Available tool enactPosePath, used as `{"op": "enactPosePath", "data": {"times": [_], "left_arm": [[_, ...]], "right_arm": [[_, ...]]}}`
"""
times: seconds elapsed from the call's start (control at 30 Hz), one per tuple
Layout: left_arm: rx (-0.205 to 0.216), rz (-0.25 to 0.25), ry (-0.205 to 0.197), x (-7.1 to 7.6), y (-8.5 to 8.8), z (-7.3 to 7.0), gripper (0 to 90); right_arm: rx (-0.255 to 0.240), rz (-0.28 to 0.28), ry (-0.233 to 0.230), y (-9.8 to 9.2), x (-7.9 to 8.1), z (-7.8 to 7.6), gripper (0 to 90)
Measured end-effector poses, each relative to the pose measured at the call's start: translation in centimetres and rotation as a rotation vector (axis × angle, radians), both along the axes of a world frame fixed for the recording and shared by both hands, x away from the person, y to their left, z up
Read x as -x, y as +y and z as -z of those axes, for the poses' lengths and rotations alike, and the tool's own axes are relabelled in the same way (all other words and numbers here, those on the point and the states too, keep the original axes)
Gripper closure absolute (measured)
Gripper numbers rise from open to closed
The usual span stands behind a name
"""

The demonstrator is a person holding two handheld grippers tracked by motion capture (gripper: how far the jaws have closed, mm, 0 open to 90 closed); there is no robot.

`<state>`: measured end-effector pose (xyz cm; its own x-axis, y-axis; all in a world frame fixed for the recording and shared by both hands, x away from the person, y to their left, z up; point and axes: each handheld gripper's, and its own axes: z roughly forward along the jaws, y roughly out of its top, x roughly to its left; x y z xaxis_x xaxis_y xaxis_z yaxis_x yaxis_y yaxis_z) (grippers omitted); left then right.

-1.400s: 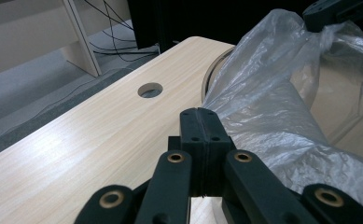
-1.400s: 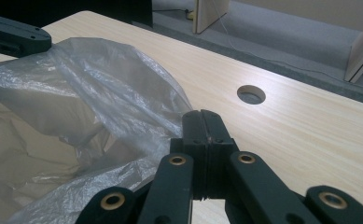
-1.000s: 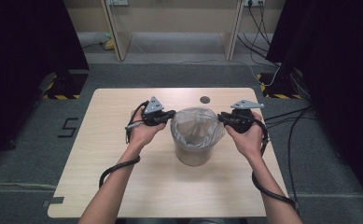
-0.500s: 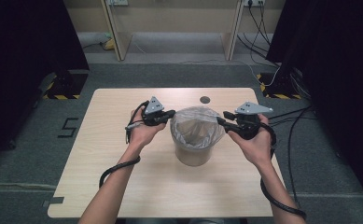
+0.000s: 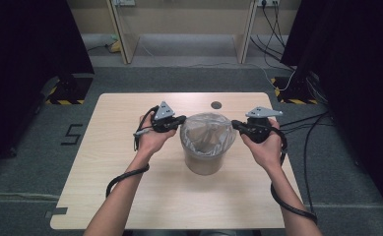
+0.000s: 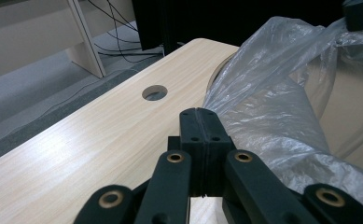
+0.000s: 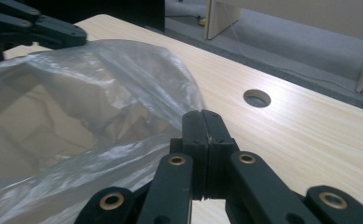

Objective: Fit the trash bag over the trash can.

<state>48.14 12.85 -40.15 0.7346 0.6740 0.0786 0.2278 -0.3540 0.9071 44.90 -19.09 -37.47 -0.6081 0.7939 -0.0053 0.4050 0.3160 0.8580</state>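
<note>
A round tan bin (image 5: 204, 162) stands mid-table, lined with a clear plastic bag (image 5: 207, 129) whose mouth is spread over its top. My left gripper (image 5: 181, 119) sits at the bag's left rim. In the left gripper view its jaws are shut (image 6: 200, 112), with the bag film (image 6: 272, 93) meeting their right side. My right gripper (image 5: 235, 124) is at the right rim. Its jaws have just been closing and now stand shut (image 7: 202, 113), with the bag's edge (image 7: 100, 84) running into the tips. The left gripper's arm (image 7: 30, 25) shows beyond the bag.
The light wooden table (image 5: 130, 196) has a round cable hole (image 5: 216, 104) just behind the bin. Cables trail from both grippers over the table's front and right edge. Grey carpet, wooden shelf legs and dark curtains lie beyond the table.
The right hand drew a little to the right, away from the bag's rim, then came back to it. The left hand and the bin stayed put.
</note>
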Motion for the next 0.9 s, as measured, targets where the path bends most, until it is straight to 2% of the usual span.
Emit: {"op": "enactPosePath", "data": {"times": [0.2, 0.37, 0.47, 0.53, 0.6, 0.7, 0.87, 0.9], "left_arm": [[-0.004, 0.002, -0.007, 0.0, -0.1, 0.0, 88.8], [0.002, 0.008, -0.028, 0.3, 0.7, -0.8, 73.6], [0.013, 0.036, -0.042, 0.8, 1.0, -1.6, 69.5], [0.014, 0.049, -0.046, 0.9, 1.0, -1.9, 68.2], [0.010, 0.107, -0.052, 1.3, 0.6, -2.5, 67.1], [0.005, 0.146, -0.045, 1.2, -0.2, -2.6, 66.5], [0.002, 0.136, -0.029, 0.6, -0.6, -2.3, 67.5], [-0.003, 0.133, -0.023, 0.5, -0.8, -2.0, 67.7]], "right_arm": [[0.003, 0.027, 0.004, 0.4, -0.8, 0.7, 90.0], [0.027, 0.033, 0.002, 1.0, -1.1, 0.8, 90.0], [0.036, 0.036, 0.004, 1.0, -1.2, 0.7, 90.0], [0.040, 0.037, 0.006, 1.0, -1.2, 0.7, 90.0], [0.048, 0.036, 0.010, 1.1, -1.2, 0.8, 90.0], [0.060, 0.037, 0.017, 1.2, -1.3, 0.9, 90.0], [0.088, 0.042, 0.027, 1.1, -1.3, 1.0, 90.0], [0.107, 0.029, 0.044, 1.0, -1.4, 1.1, 89.2]]}}
